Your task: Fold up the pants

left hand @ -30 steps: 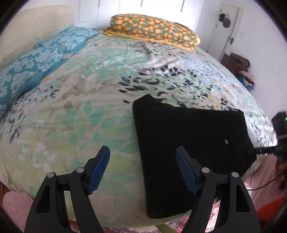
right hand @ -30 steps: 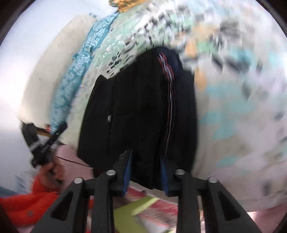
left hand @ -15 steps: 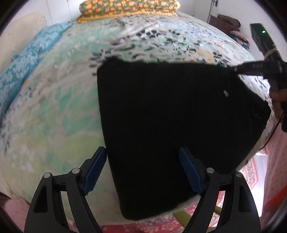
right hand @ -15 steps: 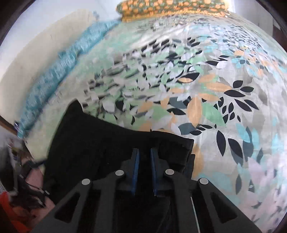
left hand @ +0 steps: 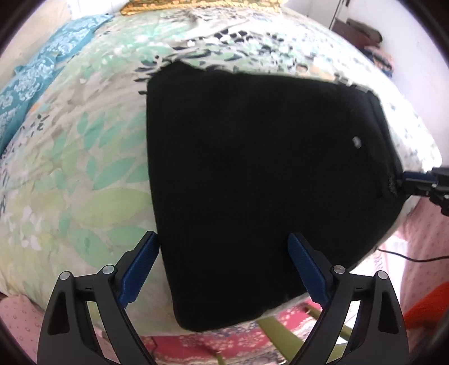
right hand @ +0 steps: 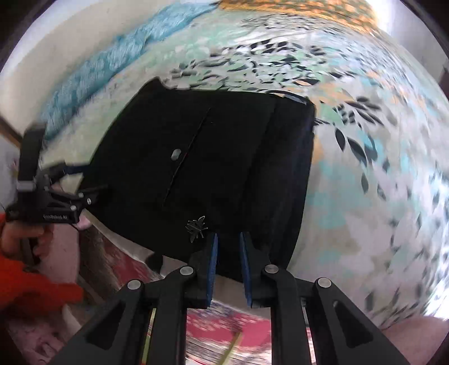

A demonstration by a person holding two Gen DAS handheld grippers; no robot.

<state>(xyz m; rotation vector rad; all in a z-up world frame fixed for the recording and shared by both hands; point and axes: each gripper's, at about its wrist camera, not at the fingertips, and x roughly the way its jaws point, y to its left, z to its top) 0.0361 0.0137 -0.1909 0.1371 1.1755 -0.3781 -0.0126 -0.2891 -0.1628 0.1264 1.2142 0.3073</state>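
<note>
Black folded pants (left hand: 252,168) lie flat on the leaf-print bedspread (left hand: 84,168), close to the bed's near edge. My left gripper (left hand: 224,252) hovers over their near-left part, its jaws opening wide and touching no cloth I can see. The right wrist view shows the pants (right hand: 210,154) with a small button and an embroidered mark, and my left gripper (right hand: 89,181) at their left edge. My right gripper (right hand: 228,252) sits over their near edge, jaws opening to a narrow gap, black cloth showing in it. From the left wrist, my right gripper (left hand: 404,181) touches the pants' right corner.
Teal pillows (left hand: 36,75) lie along the left side, with an orange patterned pillow (right hand: 294,8) at the head of the bed. A red patterned rug (left hand: 213,345) and a cable (left hand: 407,257) are on the floor. An orange sleeve (right hand: 25,283) shows at the left.
My left gripper has come down over the pants and its jaws have spread wider. My right gripper has shifted to the pants' near edge; its jaws narrowed, then parted a little.
</note>
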